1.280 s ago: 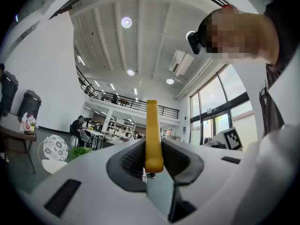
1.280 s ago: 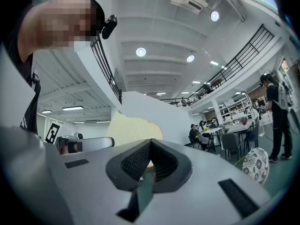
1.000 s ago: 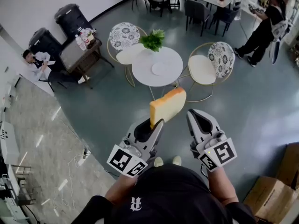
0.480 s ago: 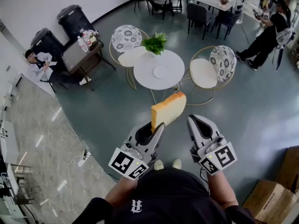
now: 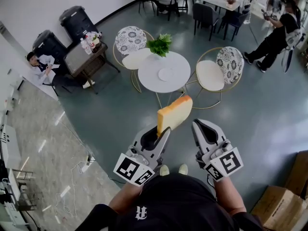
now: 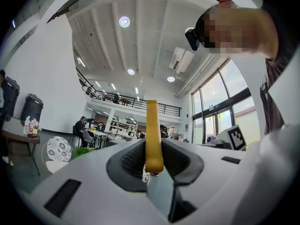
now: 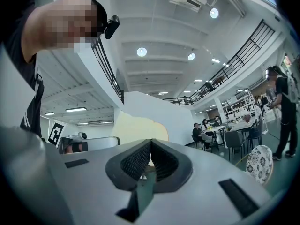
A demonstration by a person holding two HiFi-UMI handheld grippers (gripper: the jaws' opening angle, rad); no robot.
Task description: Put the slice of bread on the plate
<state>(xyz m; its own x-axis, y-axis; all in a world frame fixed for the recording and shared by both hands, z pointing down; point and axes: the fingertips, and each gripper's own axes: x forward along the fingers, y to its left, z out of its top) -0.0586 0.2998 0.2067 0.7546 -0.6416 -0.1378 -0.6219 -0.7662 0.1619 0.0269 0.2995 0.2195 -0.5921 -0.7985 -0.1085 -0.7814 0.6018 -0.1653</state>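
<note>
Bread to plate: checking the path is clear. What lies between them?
In the head view, only grey floor and the near edge of the table separate the bread from the plate.

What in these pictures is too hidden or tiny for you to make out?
- Head view: the lower end of the slice of bread is hidden between the jaws of the left gripper.
- Head view: the plate on the white table is too small to show whether anything lies on it.
- Head view: the cardboard box is cut off at the lower right corner.
- Right gripper view: the right gripper covers the bread's lower part.
</note>
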